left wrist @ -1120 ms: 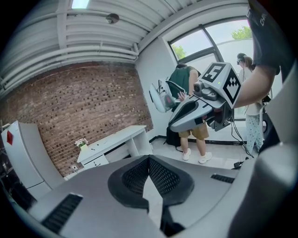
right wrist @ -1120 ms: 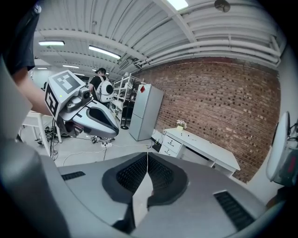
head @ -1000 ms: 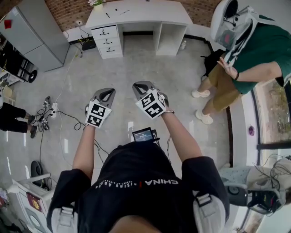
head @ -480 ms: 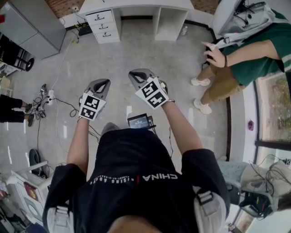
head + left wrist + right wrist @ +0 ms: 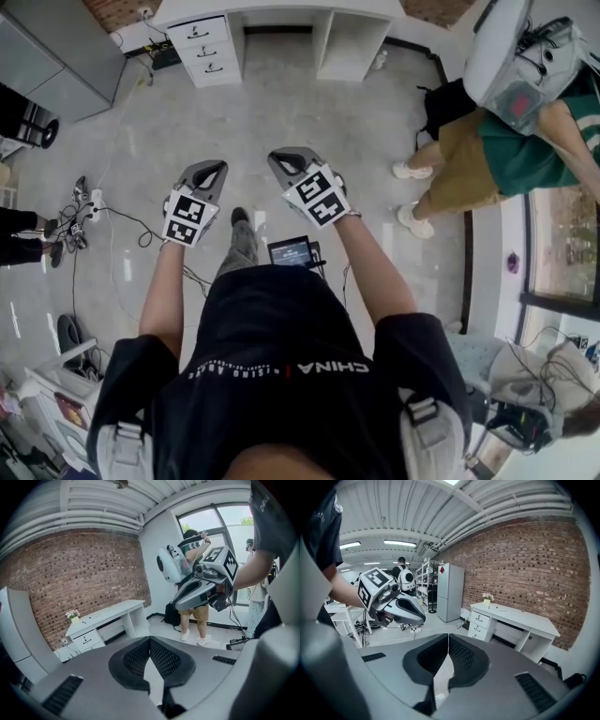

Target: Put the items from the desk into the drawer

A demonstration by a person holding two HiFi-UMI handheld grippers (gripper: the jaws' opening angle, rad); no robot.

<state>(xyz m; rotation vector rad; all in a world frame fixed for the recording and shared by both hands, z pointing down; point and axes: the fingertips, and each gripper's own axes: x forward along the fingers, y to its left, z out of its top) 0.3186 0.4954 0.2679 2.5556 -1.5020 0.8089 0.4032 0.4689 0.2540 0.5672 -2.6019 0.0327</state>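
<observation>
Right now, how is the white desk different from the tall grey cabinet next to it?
The desk is white and low; the cabinet is grey and much taller. The desk has three small drawers; the cabinet shows plain doors. Both stand by the brick wall.

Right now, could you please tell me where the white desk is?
In the head view the white desk sits at the top edge, near the middle, against the brick wall, with a grey cabinet to its left.
</observation>
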